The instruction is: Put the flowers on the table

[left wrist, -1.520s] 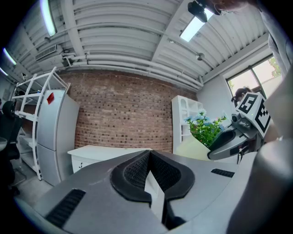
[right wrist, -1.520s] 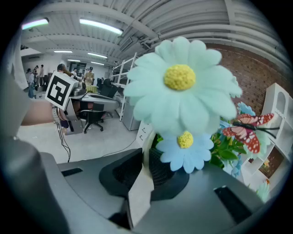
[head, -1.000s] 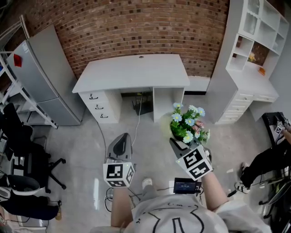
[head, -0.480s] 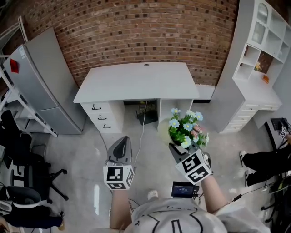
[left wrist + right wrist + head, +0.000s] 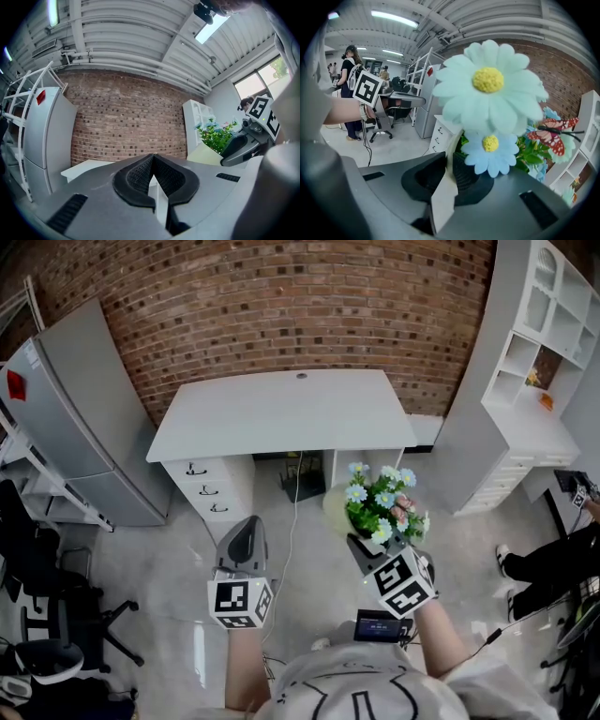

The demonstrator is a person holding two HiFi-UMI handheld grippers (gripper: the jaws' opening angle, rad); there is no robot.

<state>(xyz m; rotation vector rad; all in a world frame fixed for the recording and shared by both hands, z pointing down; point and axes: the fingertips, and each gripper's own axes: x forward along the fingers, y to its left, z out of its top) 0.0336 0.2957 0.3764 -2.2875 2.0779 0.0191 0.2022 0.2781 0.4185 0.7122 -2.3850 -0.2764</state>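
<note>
While the white tabletop (image 5: 281, 413) lay ahead and bare, the flowers (image 5: 380, 502) hung above the floor (image 5: 169, 549), short of it. The right gripper (image 5: 362, 543) was clamped on the rim of their pale pot (image 5: 334, 505), probably so the blooms stood upright and clear of the jaws. The left gripper (image 5: 242, 538), pads pressed together on nothing, hovered alongside, seemingly spare — one grip looked enough for so light a load.

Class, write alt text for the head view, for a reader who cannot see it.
Seen from above, the right gripper holds potted flowers over the floor, short of a white table by a brick wall. The left gripper is shut, empty.
</note>
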